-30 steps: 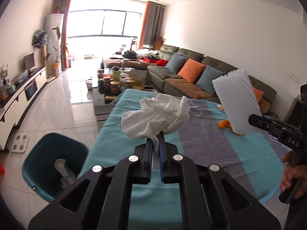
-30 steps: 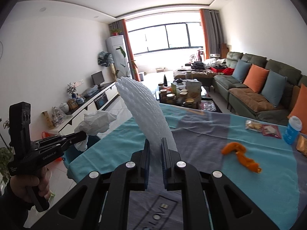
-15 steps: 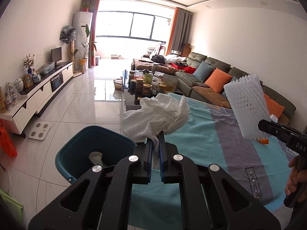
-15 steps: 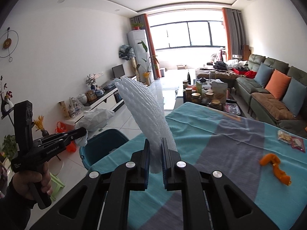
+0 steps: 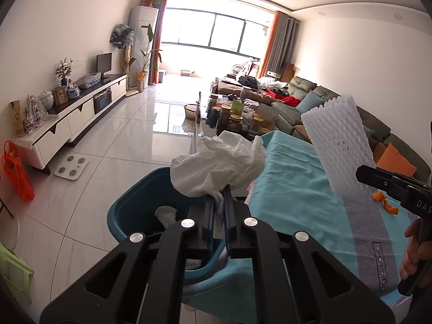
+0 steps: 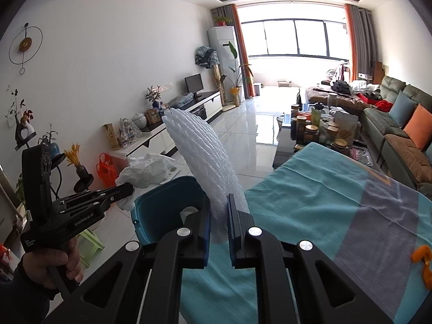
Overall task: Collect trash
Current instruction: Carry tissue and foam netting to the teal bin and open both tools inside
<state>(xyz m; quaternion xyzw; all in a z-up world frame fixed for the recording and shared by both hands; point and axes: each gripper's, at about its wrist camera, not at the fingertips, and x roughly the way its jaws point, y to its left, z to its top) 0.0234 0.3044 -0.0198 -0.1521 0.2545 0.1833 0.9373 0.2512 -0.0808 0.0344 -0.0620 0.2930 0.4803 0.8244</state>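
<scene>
The left gripper (image 5: pixel 219 191), jaws clamped on a crumpled tissue (image 5: pixel 216 166), sits nearer the bin (image 5: pixel 129 210) below than the right gripper (image 6: pixel 218 202), whose jaws pinch an upright foam sleeve (image 6: pixel 199 156) by the bench (image 6: pixel 324 202) edge

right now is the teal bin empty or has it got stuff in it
Not empty: the teal bin already holds a pale crumpled piece at its bottom.

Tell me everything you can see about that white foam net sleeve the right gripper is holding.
The white foam net sleeve is a soft mesh of puffy, diamond-patterned foam with scalloped edges, flattened into a curved sheet. It stands upright, its lower end pinched between the blue pads of the right gripper; nothing else touches it. It is held above the edge of the teal tablecloth, beside the teal plastic bin on the floor.
</scene>
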